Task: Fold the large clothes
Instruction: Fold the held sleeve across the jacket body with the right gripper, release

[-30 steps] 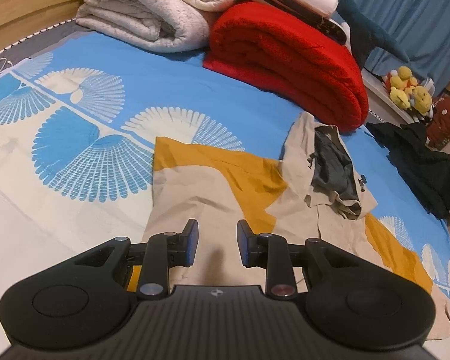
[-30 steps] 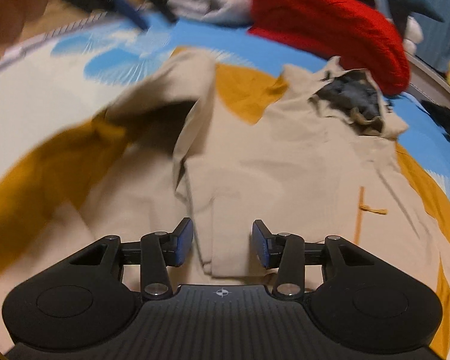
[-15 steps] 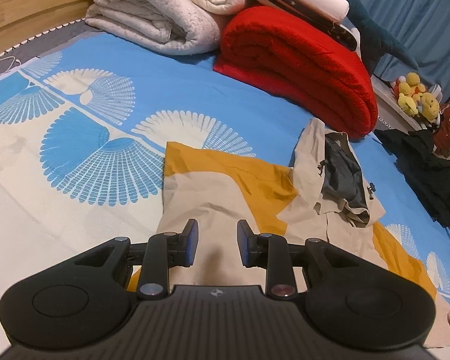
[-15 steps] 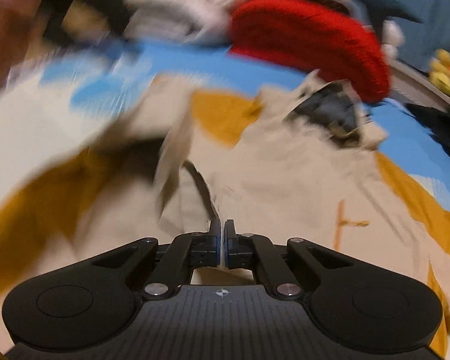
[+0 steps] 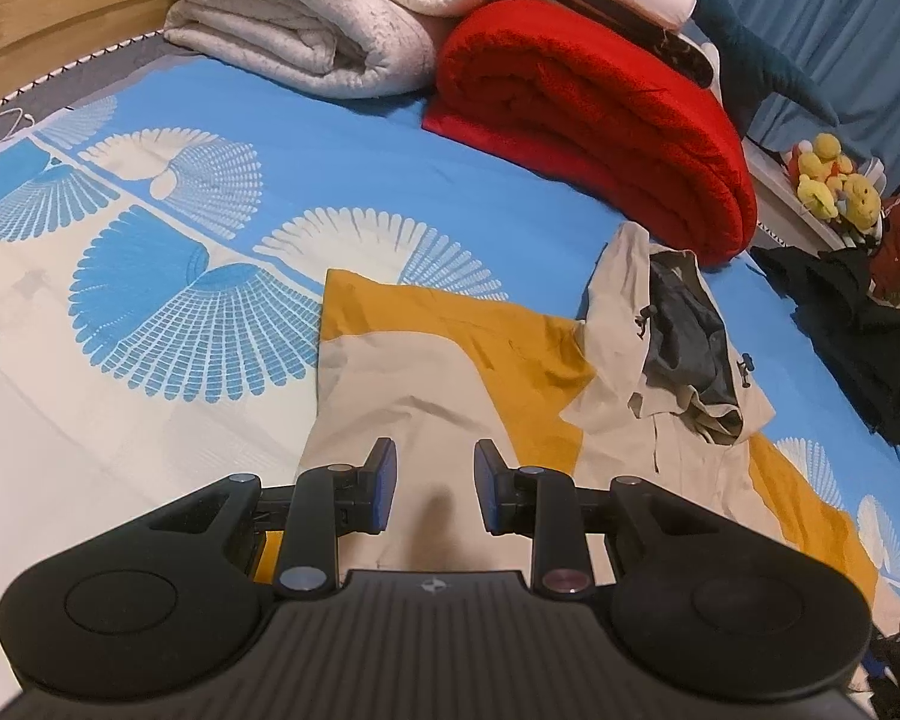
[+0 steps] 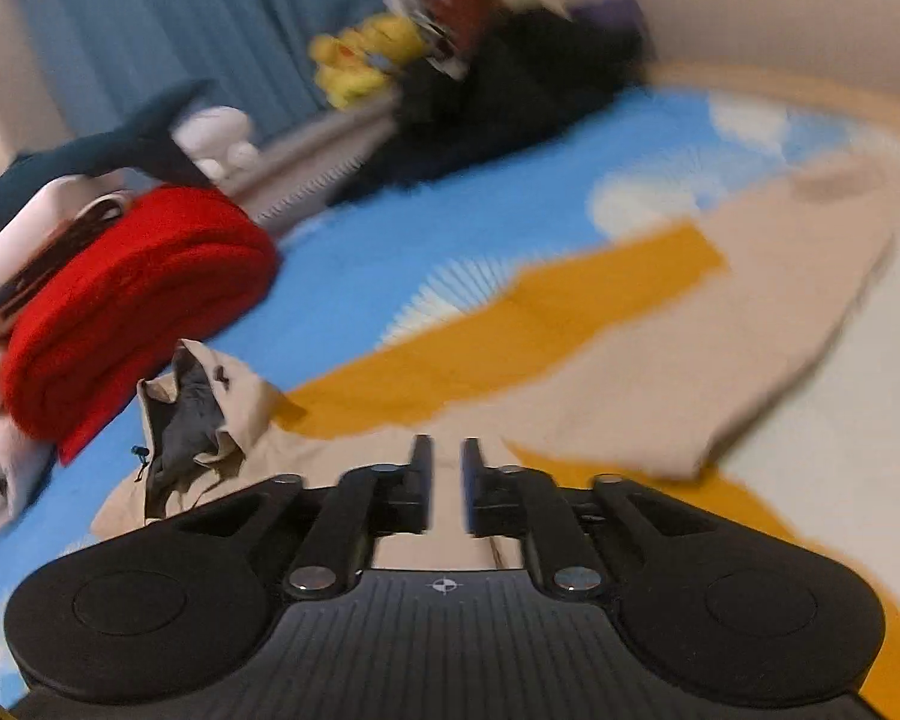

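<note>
Fingers of the left gripper stand well apart with nothing between them, hovering over the near end of the beige-and-mustard jacket that lies spread on the bed. Seen from the left wrist, the jacket's long axis runs from the near left toward the far right, its hood with dark lining pointing to the far right and ending just short of the red folded blanket. One sleeve is folded across the body, its mustard patch showing at the far left edge.

On the right gripper the fingers leave only a narrow gap; beige cloth shows through that gap, but whether they pinch it cannot be told, as the view is blurred. In that view the jacket's other sleeve stretches away to the far right over the sheet, and the hood lies at the near left beside the red blanket.

A white folded quilt sits far left of the red blanket, a dark garment lies at the right edge of the bed, and yellow plush toys sit beyond it
</note>
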